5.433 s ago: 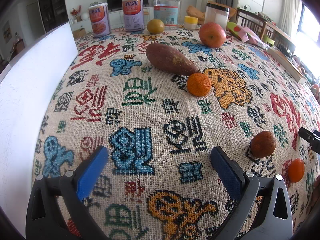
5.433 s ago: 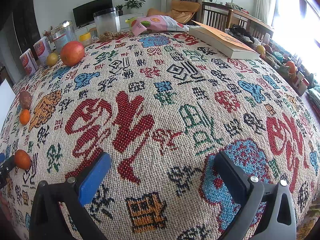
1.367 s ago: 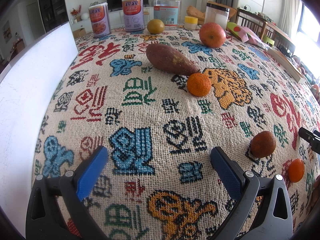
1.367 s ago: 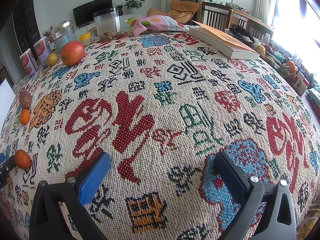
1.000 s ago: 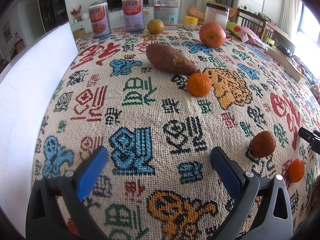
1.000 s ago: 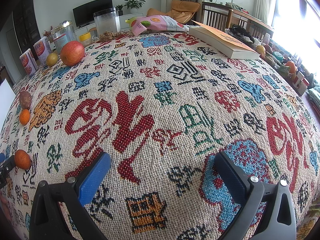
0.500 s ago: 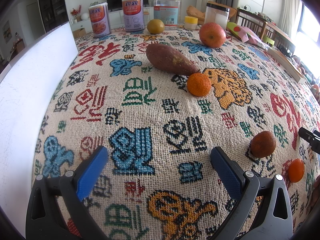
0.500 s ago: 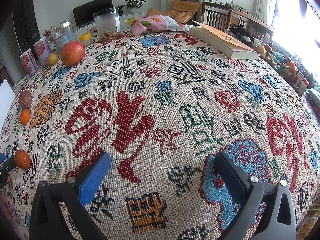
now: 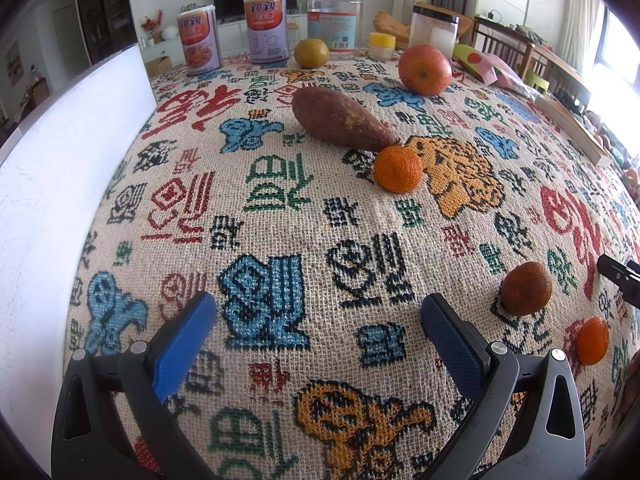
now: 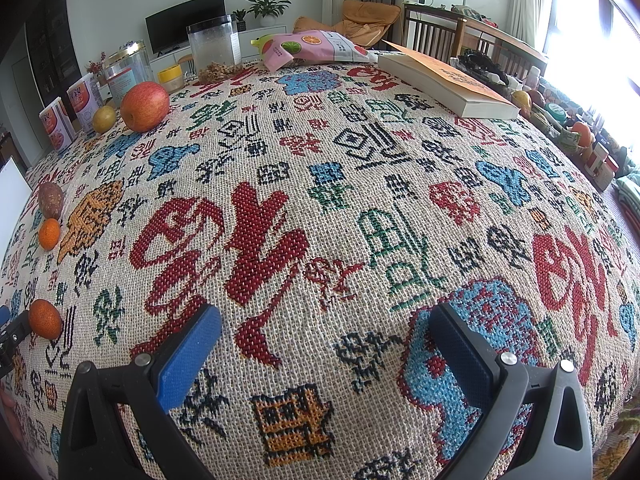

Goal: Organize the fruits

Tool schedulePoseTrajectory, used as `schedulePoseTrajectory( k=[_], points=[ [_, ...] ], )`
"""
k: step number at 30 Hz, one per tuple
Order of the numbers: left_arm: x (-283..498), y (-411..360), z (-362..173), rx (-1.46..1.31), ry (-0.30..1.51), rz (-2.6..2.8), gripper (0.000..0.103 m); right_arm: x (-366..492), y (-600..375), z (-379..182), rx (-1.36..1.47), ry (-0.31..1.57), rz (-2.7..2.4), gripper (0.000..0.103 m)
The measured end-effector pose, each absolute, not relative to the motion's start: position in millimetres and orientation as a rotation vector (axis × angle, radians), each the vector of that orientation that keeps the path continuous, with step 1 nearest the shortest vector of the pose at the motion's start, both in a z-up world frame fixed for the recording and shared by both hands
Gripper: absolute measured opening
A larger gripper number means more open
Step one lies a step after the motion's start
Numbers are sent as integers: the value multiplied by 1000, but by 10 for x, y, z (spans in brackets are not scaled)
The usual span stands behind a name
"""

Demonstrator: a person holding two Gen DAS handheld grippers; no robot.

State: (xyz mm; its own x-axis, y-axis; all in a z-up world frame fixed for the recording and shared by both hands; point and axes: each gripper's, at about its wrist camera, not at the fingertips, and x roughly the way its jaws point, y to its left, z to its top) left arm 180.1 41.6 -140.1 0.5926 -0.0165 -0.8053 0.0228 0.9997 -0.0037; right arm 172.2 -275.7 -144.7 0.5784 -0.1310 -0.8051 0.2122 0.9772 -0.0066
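In the left wrist view a sweet potato (image 9: 340, 120) lies mid-table with a tangerine (image 9: 397, 169) at its tip. A red apple (image 9: 425, 69) and a yellow-green fruit (image 9: 311, 53) sit farther back. A dark tangerine (image 9: 526, 289) and a small tangerine (image 9: 592, 340) lie at the right. My left gripper (image 9: 318, 334) is open and empty above the cloth. My right gripper (image 10: 325, 340) is open and empty; its view shows the apple (image 10: 144, 106), a tangerine (image 10: 45, 319) and another tangerine (image 10: 49, 233) at the left.
A patterned woven cloth (image 9: 280, 208) covers the table. Two cans (image 9: 266, 28), a jar (image 9: 332, 20) and a plastic container (image 9: 434, 30) stand at the back. A white board (image 9: 52, 184) stands at the left. A book (image 10: 444, 80) and snack bag (image 10: 316, 48) lie far right.
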Motion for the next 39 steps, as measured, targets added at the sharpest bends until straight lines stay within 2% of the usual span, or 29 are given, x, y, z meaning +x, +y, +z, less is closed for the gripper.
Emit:
schedulePoseTrajectory(
  k=[35, 39],
  points=[
    [1812, 419, -1384, 21, 962, -48, 102, 1722, -2754, -1446, 94, 933, -201, 103],
    [1748, 557, -1275, -74, 987, -108, 102, 1722, -2756, -1448, 94, 933, -201, 103]
  ],
)
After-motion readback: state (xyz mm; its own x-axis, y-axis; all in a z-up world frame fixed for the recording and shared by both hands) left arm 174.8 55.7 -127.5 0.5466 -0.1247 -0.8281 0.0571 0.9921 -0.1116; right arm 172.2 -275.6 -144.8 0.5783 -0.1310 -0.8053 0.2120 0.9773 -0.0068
